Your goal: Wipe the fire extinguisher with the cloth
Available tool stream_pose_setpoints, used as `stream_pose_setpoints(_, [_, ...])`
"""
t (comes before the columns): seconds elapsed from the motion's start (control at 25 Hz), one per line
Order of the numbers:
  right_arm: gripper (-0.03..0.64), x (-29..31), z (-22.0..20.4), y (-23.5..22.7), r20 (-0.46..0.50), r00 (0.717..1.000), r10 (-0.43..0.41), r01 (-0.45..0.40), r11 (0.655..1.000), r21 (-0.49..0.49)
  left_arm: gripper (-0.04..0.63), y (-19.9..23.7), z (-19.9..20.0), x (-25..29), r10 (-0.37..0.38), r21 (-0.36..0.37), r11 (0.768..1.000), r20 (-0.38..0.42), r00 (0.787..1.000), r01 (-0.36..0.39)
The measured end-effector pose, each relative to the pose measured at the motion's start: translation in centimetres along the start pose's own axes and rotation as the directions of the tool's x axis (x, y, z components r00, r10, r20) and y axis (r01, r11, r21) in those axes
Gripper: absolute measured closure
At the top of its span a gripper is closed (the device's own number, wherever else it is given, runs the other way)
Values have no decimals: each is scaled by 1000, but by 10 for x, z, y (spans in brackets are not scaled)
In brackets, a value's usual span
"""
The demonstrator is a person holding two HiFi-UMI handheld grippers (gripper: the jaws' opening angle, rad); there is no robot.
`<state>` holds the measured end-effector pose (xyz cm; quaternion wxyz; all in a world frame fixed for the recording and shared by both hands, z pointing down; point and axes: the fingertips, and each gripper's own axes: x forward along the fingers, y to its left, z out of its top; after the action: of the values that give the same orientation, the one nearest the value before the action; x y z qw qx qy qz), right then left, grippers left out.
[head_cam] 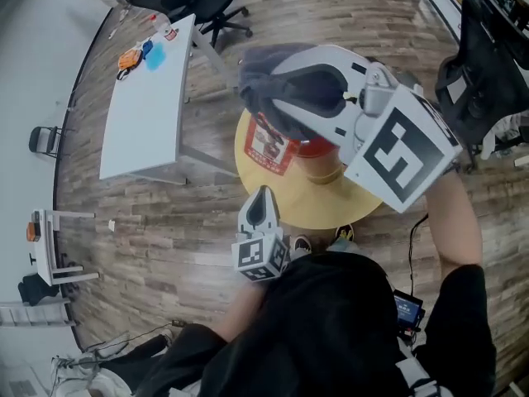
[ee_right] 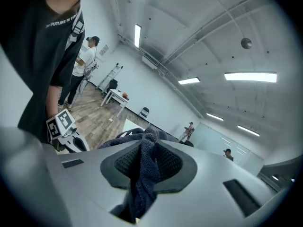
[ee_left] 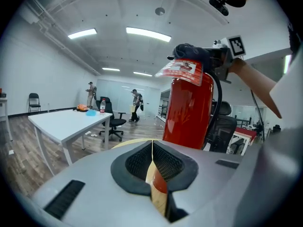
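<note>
A red fire extinguisher with a paper tag stands upright on a round yellow table. My right gripper is over its top, shut on a dark blue cloth that lies bunched against the extinguisher's head. In the right gripper view the cloth hangs down between the pads. My left gripper is at the table's near edge, shut with nothing in it, pointing at the extinguisher's body from a short way off. In that same view the cloth covers the valve.
A long white table stands at the left with a bottle and small items at its far end. Black office chairs stand behind it, another chair at the right. Two people stand far off. The floor is wood plank.
</note>
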<state>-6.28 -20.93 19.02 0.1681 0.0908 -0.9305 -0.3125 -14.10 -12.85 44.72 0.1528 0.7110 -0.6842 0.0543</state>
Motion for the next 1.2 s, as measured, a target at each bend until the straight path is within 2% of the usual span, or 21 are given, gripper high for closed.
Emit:
stream_pose_setpoints(0.12, [538, -20, -12, 29, -97, 991, -92, 94, 995, 14, 571, 13, 2, -3, -39, 9, 999, -8, 999, 39])
stream_pose_setpoints(0.24, [538, -31, -21, 53, -199, 957, -212, 218, 976, 6, 571, 28, 4, -11, -64, 17, 998, -13, 998, 65])
stream_pose_setpoints(0.28, [538, -33, -23, 64, -225, 949, -223, 237, 971, 35, 571, 33, 5, -13, -72, 17, 997, -13, 997, 72])
stream_pose_setpoints(0.36, [538, -27, -33, 95, -257, 947, -193, 238, 958, 159, 571, 42, 3, -18, -87, 15, 996, -17, 996, 87])
stream_pose_setpoints(0.4, [538, -21, -39, 108, -253, 949, -189, 248, 943, 223, 572, 46, 2, -20, -94, 14, 995, -21, 995, 94])
stream_pose_setpoints(0.48, [538, -14, -41, 116, -204, 937, -283, 335, 892, 303, 571, 53, -1, -25, -109, 16, 994, -27, 994, 110])
stream_pose_setpoints(0.56, [538, -10, -43, 117, -177, 890, -421, 457, 818, 350, 572, 60, -2, -29, -123, 25, 992, -28, 992, 123])
stream_pose_setpoints(0.6, [538, -6, -49, 122, -193, 866, -460, 499, 788, 360, 572, 64, -4, -31, -128, 28, 991, -29, 991, 128])
stream_pose_setpoints(0.68, [538, 11, -72, 142, -262, 837, -480, 547, 752, 368, 571, 70, -9, -36, -131, 27, 991, -34, 991, 132])
stream_pose_setpoints(0.76, [538, 31, -101, 167, -329, 806, -492, 585, 743, 324, 571, 78, -13, -44, -129, 17, 991, -38, 991, 130])
stream_pose_setpoints(0.84, [538, 51, -131, 192, -402, 770, -495, 611, 753, 245, 571, 87, -16, -53, -129, 9, 992, -39, 991, 129])
stream_pose_setpoints(1.0, [538, 82, -181, 232, -546, 733, -405, 579, 793, 190, 572, 107, -23, -63, -121, -14, 993, -43, 992, 120])
stream_pose_setpoints(1.08, [538, 85, -179, 231, -577, 716, -394, 579, 797, 175, 571, 113, -24, -66, -117, -18, 993, -41, 992, 116])
stream_pose_setpoints(1.12, [538, 83, -168, 223, -570, 709, -415, 590, 792, 158, 572, 114, -24, -67, -117, -20, 993, -39, 992, 116])
stream_pose_setpoints(1.2, [538, 72, -121, 188, -495, 694, -524, 646, 756, 105, 571, 115, -23, -70, -121, -21, 992, -35, 992, 120])
